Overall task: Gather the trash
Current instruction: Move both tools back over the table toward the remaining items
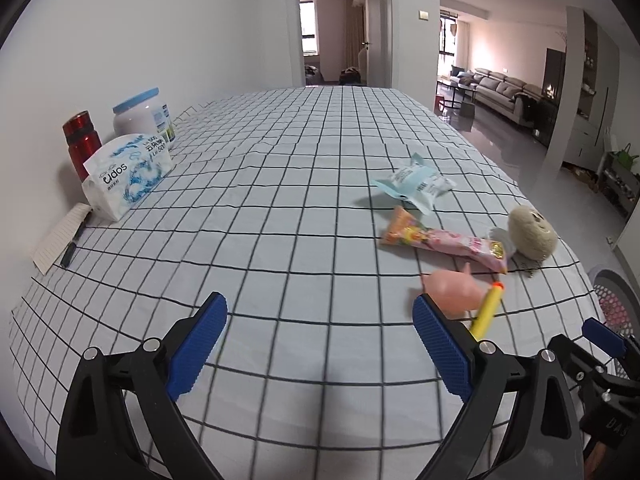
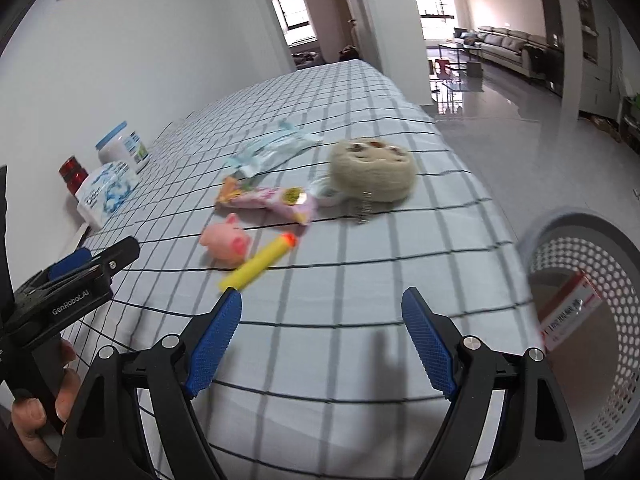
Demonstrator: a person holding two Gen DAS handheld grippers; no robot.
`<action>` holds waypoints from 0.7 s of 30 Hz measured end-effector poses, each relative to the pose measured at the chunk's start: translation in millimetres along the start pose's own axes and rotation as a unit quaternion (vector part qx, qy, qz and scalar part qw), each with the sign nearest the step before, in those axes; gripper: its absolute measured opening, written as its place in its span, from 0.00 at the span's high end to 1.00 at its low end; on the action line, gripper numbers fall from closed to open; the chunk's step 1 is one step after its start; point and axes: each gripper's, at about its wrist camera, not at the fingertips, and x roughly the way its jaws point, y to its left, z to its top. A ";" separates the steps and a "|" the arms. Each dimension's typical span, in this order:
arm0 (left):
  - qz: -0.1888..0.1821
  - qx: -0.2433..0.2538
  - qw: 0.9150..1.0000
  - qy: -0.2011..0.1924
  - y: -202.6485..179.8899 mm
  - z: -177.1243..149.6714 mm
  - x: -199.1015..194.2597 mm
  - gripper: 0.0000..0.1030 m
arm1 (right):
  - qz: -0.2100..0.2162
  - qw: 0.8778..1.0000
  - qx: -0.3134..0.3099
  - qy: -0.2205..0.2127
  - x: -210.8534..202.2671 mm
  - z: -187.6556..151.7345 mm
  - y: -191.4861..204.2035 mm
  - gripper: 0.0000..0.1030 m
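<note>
Pink and orange plastic, the long snack wrapper lies flat on the checked tablecloth of the table, its long axis running left to right in the left wrist view, orange end to the left and a gold sticker near the right end. Just beyond it sits a crumpled pale-blue packet, its print too small to read. At the wrapper's right end a beige plush toy partly covers a scrap of white paper. Nearer the camera, a pink pig toy touches a yellow foam dart, whose lower end is hidden behind one finger of the left tongs. Those tongs hover spread wide and grip nothing. The right tongs are likewise spread apart and bare, above the table's near edge; motion blur softens that whole view. Beside the table, a white perforated basket is cut off by the frame, with a red-and-white box inside it.
</note>
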 end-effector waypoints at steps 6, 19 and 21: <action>0.001 -0.002 1.000 0.001 12.4 2.2 6.9 0.10 | -0.006 1.000 -0.002 0.010 17.3 8.5 19.3 0.24; -0.026 -0.022 0.999 0.016 23.1 -1.1 20.8 0.10 | -0.046 0.998 0.000 0.054 48.7 20.4 34.9 0.24; -0.027 -0.023 0.999 0.017 23.8 -1.3 22.2 0.10 | -0.051 0.997 -0.002 0.056 52.0 21.7 36.9 0.24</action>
